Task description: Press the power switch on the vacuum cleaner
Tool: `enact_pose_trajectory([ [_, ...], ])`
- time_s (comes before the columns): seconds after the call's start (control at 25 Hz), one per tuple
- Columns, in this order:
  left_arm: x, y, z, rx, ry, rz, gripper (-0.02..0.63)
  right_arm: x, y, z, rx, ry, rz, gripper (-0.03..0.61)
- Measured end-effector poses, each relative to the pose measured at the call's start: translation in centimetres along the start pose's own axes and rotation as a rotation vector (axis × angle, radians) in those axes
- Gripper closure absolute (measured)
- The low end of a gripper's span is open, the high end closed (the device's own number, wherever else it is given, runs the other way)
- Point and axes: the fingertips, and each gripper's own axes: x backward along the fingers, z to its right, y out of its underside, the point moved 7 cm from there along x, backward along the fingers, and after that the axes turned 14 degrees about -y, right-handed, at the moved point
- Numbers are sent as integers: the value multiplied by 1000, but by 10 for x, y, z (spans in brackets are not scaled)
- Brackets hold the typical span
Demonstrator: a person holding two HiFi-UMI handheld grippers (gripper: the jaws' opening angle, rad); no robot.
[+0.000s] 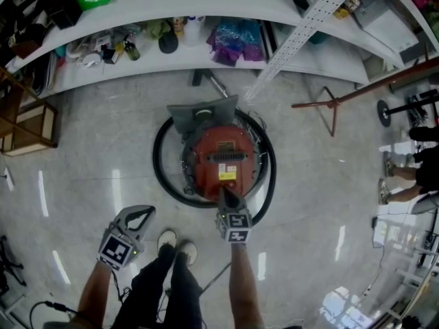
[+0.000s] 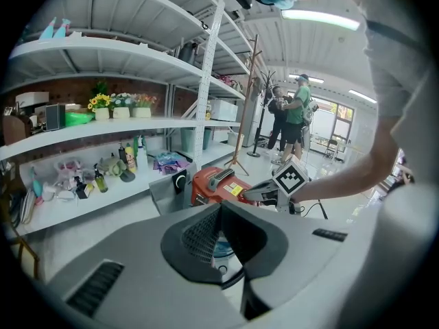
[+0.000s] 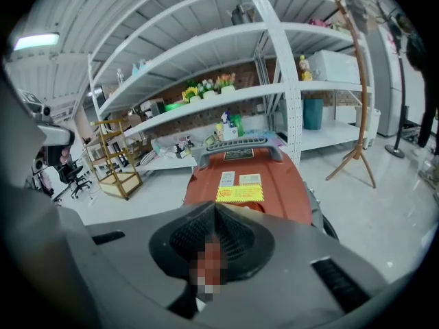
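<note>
The red vacuum cleaner (image 1: 223, 157) stands on the floor inside its coiled black hose (image 1: 159, 160). It has a grey handle and a yellow label on top. My right gripper (image 1: 224, 192) is shut, and its tip rests on the near rim of the vacuum, just below the yellow label (image 3: 240, 193). In the right gripper view the shut jaws cover that near edge, so any switch under them is hidden. My left gripper (image 1: 142, 214) is shut and hangs over bare floor to the left, apart from the vacuum (image 2: 219, 182). The left gripper view shows the right gripper (image 2: 252, 195) touching the vacuum.
White shelving (image 1: 137, 60) with bottles and bags runs behind the vacuum. A grey panel (image 1: 199, 112) sits at the vacuum's far side. A wooden coat stand (image 1: 333, 105) is to the right, a wooden rack (image 1: 31, 125) to the left. People (image 1: 411, 177) stand far right.
</note>
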Motion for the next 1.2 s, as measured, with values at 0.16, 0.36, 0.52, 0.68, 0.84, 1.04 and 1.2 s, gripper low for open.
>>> enact_pose_trajectory([
  [0.16,0,2,3,0,7,0,621,-5,1,-3,40,20,-14,568],
  [0.36,2,4,-1,1,4,2,621,-5,0,-2,35,16,-4,568],
  [0.52,2,6,1,4,4,2,621,-5,1,-3,32,24,9,568],
  [0.68,0,7,3,-1,9,8,621,-7,3,-2,36,31,11,568],
  [0.84,1,6,6,-3,17,7,621,-7,10,2,32,31,-18,568],
  [1.04,5,4,5,0,15,16,621,-7,4,-3,36,28,0,568],
  [1.2,6,1,3,-4,8,24,621,-6,1,-3,36,32,-1,568],
])
